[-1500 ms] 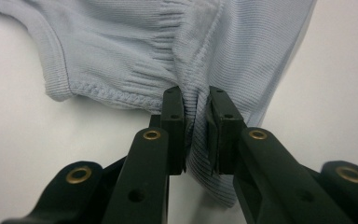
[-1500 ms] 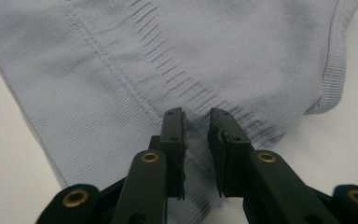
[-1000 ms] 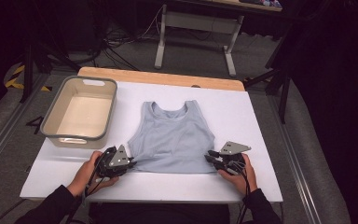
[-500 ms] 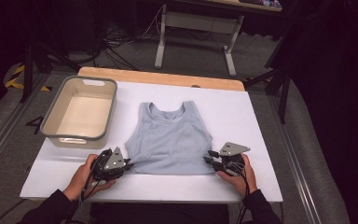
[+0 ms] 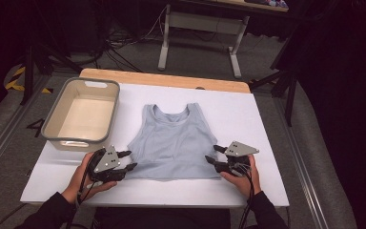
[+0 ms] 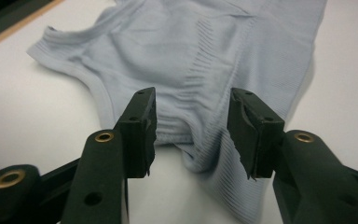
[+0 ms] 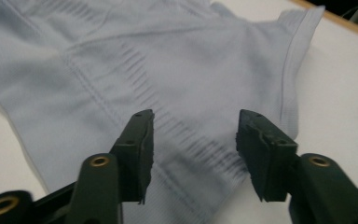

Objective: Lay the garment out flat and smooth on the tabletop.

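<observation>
The grey top (image 5: 174, 143) lies flat on the worktop (image 5: 267, 119). Both grippers' fingers (image 6: 142, 123) have just been opening, released; a bottom corner of the top sits loose between each pair.

The top (image 5: 175, 143) in front of me is pale grey-blue, finely ribbed, with a band of short darker dashes running across the knit near its hem and plain, lighter edging round the armholes and neck. My left tool (image 5: 126, 160) and right tool (image 5: 211, 154) are both black, each with small brass-coloured rings at the pivots and a grey plate on top. The table (image 5: 267, 143) is white, with a light wooden strip along its far edge. The tub (image 5: 57, 109) is beige-grey outside, cream inside. My sleeves are black. The floor is grey, with a yellow-and-black striped patch at far left.
</observation>
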Available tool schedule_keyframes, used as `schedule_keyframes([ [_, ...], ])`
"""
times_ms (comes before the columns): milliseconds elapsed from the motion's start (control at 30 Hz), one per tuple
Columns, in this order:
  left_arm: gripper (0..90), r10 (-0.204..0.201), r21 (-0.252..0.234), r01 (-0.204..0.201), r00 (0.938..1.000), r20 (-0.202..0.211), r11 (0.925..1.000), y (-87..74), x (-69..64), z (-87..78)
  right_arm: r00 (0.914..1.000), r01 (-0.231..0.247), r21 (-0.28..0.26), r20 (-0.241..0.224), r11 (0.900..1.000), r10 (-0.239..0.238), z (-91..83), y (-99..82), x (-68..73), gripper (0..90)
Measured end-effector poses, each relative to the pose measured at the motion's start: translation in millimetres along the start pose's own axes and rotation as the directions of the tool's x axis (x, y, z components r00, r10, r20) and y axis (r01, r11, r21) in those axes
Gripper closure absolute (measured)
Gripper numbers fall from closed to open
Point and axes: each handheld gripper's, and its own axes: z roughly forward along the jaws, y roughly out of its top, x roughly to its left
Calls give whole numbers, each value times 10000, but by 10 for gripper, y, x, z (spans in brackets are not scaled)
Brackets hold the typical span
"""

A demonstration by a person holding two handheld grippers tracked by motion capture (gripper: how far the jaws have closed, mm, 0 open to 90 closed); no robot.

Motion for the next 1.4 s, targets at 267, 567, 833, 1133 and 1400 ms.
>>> schedule_keyframes([
  [267, 393, -87, -601, 48, 9979, -649, 9982, 112, 83, 61, 9983, 175, -971, 563, 9951, -120, -73, 98, -18, 344],
  [567, 209, -275, -1328, 125, 9934, -1115, 9911, 177, 130, 65, 9905, 424, -1904, 1369, 9808, -163, -89, 182, 25, 153],
  [833, 103, -371, -1326, 237, 9944, -994, 9909, 209, 137, 114, 9918, 419, -2308, 1270, 9721, -126, -27, 257, 47, 118],
  [1133, 86, -472, -1612, 258, 9903, -1304, 9866, 157, 170, 61, 9906, 647, -2291, 1324, 9712, -347, 81, 329, 71, 117],
  [1400, 88, -828, -1579, 619, 9881, -1297, 9855, 2, 80, -39, 9915, 626, -2344, 1258, 9701, -336, 99, 329, 84, 117],
])
